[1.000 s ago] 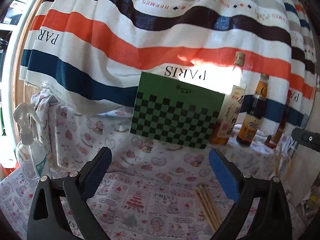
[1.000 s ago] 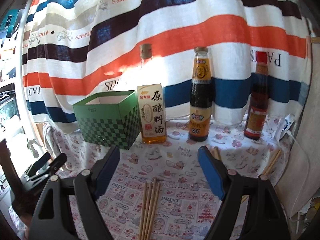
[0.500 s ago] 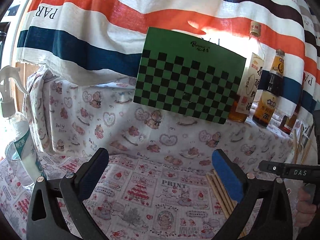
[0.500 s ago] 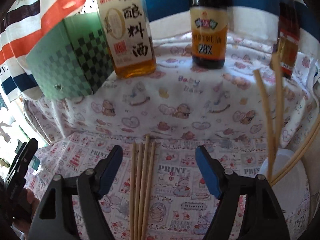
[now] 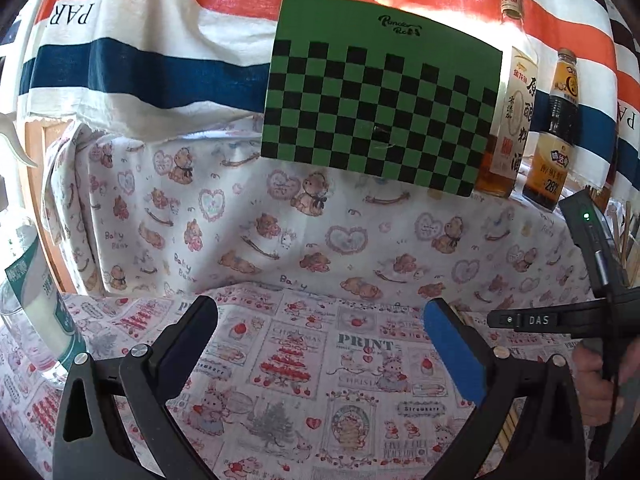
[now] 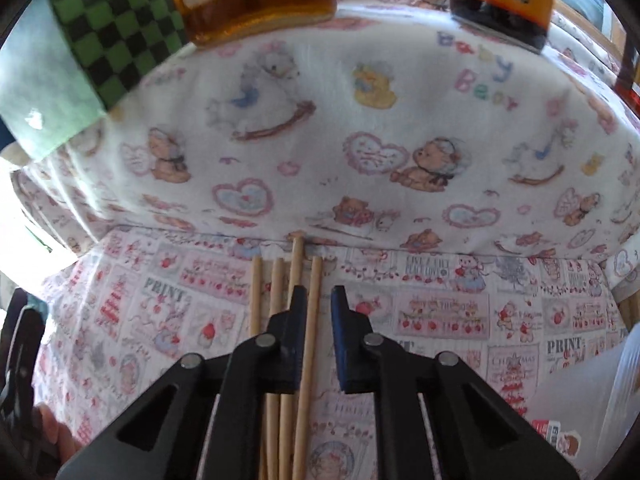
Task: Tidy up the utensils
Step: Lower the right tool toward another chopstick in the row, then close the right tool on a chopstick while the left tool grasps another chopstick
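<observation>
Four thin round wooden chopsticks (image 6: 296, 304) lying side by side on the printed cotton cloth (image 6: 440, 312), tips up against the fold where a paler teddy-bear sheet (image 6: 360, 120) rises behind them. Right gripper (image 6: 319, 308) angled steeply down over the bundle, jaws closing, gap narrow; rightmost stick running between the blue-faced pads, close against the left one, a sliver of cloth showing beside the right pad, grip not firm. Other three sticks just outside the left pad. Beyond the chopsticks, on the bear sheet: glossy green-and-black checkered box (image 6: 100, 28), amber-liquid bottle (image 6: 256, 4), dark sauce bottle (image 6: 504, 4), all standing. Left gripper (image 5: 320, 332) well left of the chopsticks, jaws spread wide, nothing between them, only cloth beneath. Clear plastic spray bottle (image 5: 36, 304) farther left still.
</observation>
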Demonstrator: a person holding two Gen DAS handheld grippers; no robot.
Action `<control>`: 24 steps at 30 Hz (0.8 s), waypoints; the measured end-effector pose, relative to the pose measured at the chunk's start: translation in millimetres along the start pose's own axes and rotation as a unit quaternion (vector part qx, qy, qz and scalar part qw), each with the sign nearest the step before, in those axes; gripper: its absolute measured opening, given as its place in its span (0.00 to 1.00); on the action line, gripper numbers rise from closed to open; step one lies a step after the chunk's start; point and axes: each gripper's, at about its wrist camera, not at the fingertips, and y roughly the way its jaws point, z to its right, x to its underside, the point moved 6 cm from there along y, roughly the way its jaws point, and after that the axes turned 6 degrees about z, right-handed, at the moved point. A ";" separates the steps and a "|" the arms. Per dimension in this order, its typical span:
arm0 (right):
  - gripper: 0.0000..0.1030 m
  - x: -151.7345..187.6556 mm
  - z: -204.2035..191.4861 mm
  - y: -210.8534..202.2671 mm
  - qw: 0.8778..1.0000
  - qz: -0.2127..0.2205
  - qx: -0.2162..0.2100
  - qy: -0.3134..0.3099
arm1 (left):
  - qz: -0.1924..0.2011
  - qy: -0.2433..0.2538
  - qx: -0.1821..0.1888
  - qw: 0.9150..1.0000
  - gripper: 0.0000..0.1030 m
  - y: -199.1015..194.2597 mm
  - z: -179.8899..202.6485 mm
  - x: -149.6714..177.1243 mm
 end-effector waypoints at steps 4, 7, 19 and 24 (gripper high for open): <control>0.11 -0.8 -3.0 12.8 1.000 -0.010 -0.012 0.001 | -0.009 -0.003 -0.005 1.000 0.99 5.4 -3.3 1.9; 0.11 1.5 -8.4 16.0 1.000 -0.008 -0.011 -0.012 | -0.017 -0.001 -0.006 1.000 0.99 9.4 -2.7 4.1; 0.07 -2.3 -10.4 34.1 1.000 0.006 0.006 -0.025 | -0.041 0.015 -0.015 0.999 0.99 18.1 1.9 11.7; 0.06 -3.6 -14.0 -14.8 0.996 0.082 -0.004 -0.041 | -0.048 0.012 -0.022 0.999 0.99 20.3 -0.5 13.8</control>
